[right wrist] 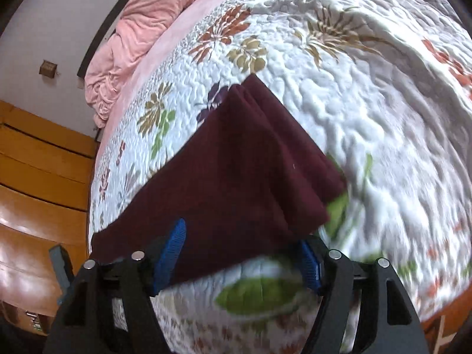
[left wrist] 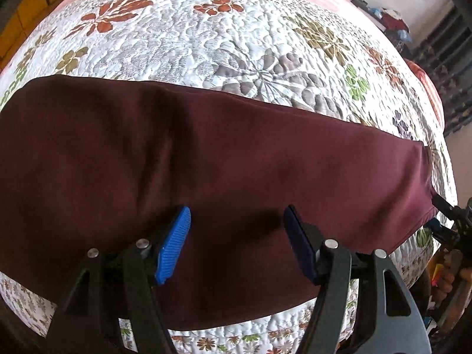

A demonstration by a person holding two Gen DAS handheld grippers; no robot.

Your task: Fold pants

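The maroon pants (left wrist: 224, 159) lie flat in a long band across a floral quilt (left wrist: 206, 38). My left gripper (left wrist: 236, 221) is open, its blue pads (left wrist: 174, 244) hovering over the near edge of the fabric, holding nothing. In the right wrist view the pants (right wrist: 242, 159) run away from me, with folded layers showing at the far end. My right gripper (right wrist: 242, 247) is open, its pads (right wrist: 169, 253) straddling the pants' near end; the right pad is partly hidden under the cloth. The view is blurred.
The quilt (right wrist: 368, 103) covers a bed with a pink blanket (right wrist: 141, 29) bunched at the head. Orange wooden cabinets (right wrist: 38, 191) stand left of the bed. The other gripper shows at the right edge of the left wrist view (left wrist: 451, 215). Clutter sits far right (left wrist: 392, 20).
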